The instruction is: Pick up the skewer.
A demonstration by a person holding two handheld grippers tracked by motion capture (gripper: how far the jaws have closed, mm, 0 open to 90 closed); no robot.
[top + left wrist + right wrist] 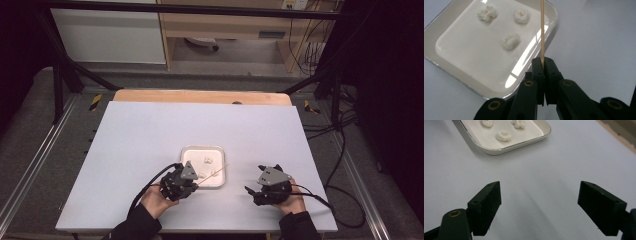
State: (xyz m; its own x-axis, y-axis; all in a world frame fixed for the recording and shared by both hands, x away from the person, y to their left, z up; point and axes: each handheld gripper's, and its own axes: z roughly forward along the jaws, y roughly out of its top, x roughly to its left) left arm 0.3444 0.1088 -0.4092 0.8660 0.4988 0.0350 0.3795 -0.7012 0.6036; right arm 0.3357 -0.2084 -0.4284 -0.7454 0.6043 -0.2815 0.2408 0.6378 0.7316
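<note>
Skewer (pixel 542 30), thin and wooden, is pinched in the left gripper's (pixel 543 62) closed jaws, slanting over the white tray (pixel 454 72) holding three pale dough pieces (pixel 510 41). Right gripper (pixel 539 205) hovers over bare bench (pixel 574 157), jaws wide, holding nothing.

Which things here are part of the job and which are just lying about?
In the job:
- skewer, clamped in the left gripper
- three white pieces in the tray
- right gripper, open, nothing between its jaws

Lying about:
- table itself
- cables on the floor
- cabinet behind the table
</note>
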